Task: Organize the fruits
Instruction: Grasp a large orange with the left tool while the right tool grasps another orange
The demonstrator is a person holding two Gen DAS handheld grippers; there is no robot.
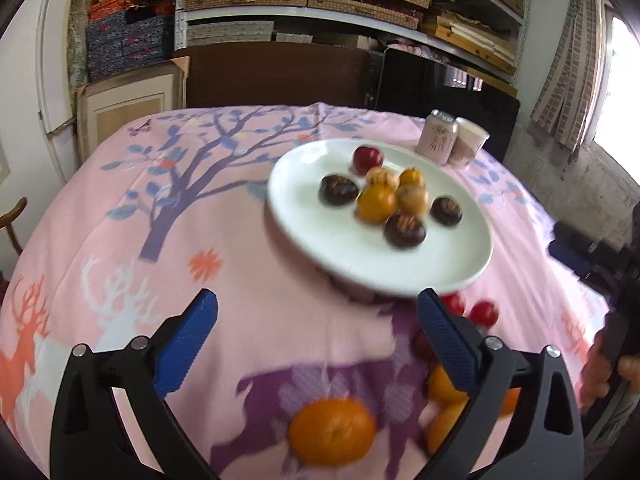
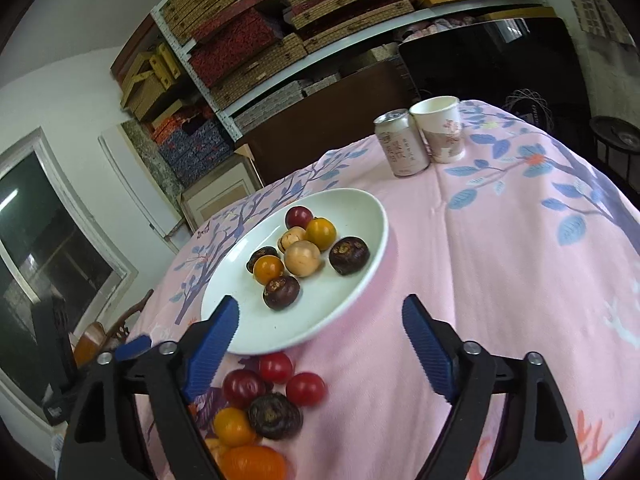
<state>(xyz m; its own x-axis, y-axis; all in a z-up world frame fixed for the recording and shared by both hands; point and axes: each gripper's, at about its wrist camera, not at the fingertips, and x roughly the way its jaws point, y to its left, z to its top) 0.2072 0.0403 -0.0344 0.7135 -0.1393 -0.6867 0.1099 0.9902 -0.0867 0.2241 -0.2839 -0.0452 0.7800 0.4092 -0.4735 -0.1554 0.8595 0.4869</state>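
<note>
Nearest to us, the left hand-held gripper point(image 1: 316, 312) has its blue ribbed fingers spread wide with nothing between them, hovering over a round orange citrus fruit point(image 1: 332, 436) that lies on the pink tree-and-deer patterned cloth point(image 1: 248, 280) covering the desk. Our right hand-held gripper point(image 2: 320, 320) is likewise spread and empty; below it we see a loose cluster on the cloth: small red round fruits point(image 2: 305, 389), a dark brown wrinkled fruit point(image 2: 275, 416) and a small orange fruit point(image 2: 234, 426). Just beyond lies the white oval ceramic plate point(image 2: 256, 332), carrying dark, orange, tan and red fruits. Farther back stand a pale pink drink can point(image 2: 402, 144) and a white paper cup point(image 2: 438, 128), touching.
</note>
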